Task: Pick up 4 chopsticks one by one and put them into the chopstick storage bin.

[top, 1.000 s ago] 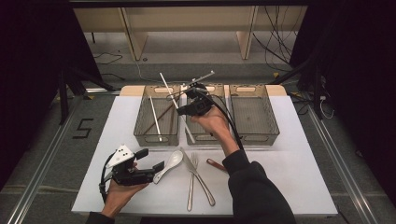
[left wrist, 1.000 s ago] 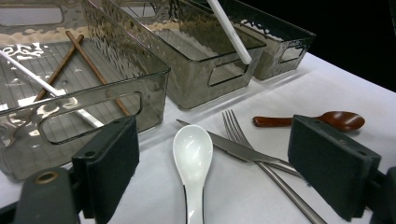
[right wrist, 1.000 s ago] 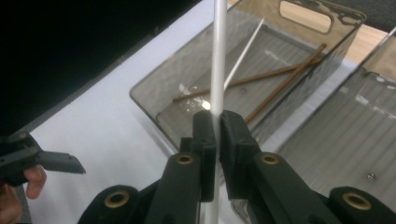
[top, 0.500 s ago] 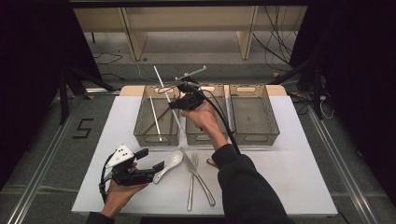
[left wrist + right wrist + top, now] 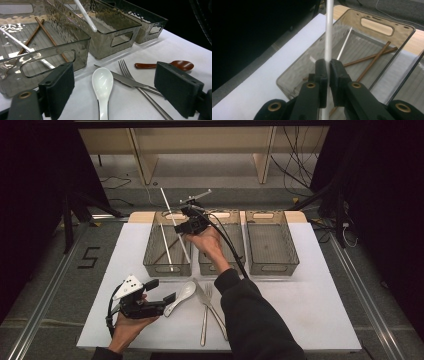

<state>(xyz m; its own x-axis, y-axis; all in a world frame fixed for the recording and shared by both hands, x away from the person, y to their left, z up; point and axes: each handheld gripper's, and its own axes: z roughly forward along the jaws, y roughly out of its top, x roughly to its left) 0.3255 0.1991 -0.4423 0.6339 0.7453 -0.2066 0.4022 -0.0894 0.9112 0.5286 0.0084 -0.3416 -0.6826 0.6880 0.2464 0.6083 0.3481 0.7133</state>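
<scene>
The right tongs (image 5: pixel 328 71) are clamped on a white chopstick (image 5: pixel 328 30), the matte black pads pressing its thin round shaft from both sides. In the high view these tongs (image 5: pixel 186 226) hang above the left bin (image 5: pixel 150 251), near its right wall, and the white chopstick (image 5: pixel 171 217) runs as a long slanted line: its upper end points up and to the far left, past the bin's far rim, and its lower end points down and to the near right, reaching the wall shared with the middle bin (image 5: pixel 235 265). Its surface is smooth, glossy and plain.

The left bin is smoky clear plastic with dimpled walls, a ribbed floor and slot handles at the short ends. Inside lie a second white chopstick (image 5: pixel 166 247), set lengthwise near to far, and two brown wooden chopsticks (image 5: pixel 372 58) crossing each other. The middle bin and the right bin (image 5: pixel 272 242) are the same make.

The left tongs (image 5: pixel 113 91) stand wide apart with nothing between them, low over the near left of the white counter (image 5: pixel 310 310). Just beyond them lies a glossy white ceramic spoon (image 5: pixel 102 83), bowl away from the tongs. Beside it to the right lie a steel knife (image 5: pixel 125 81) and a steel fork (image 5: pixel 140 87), crossing, and farther right a brown lacquered spoon (image 5: pixel 175 65).
</scene>
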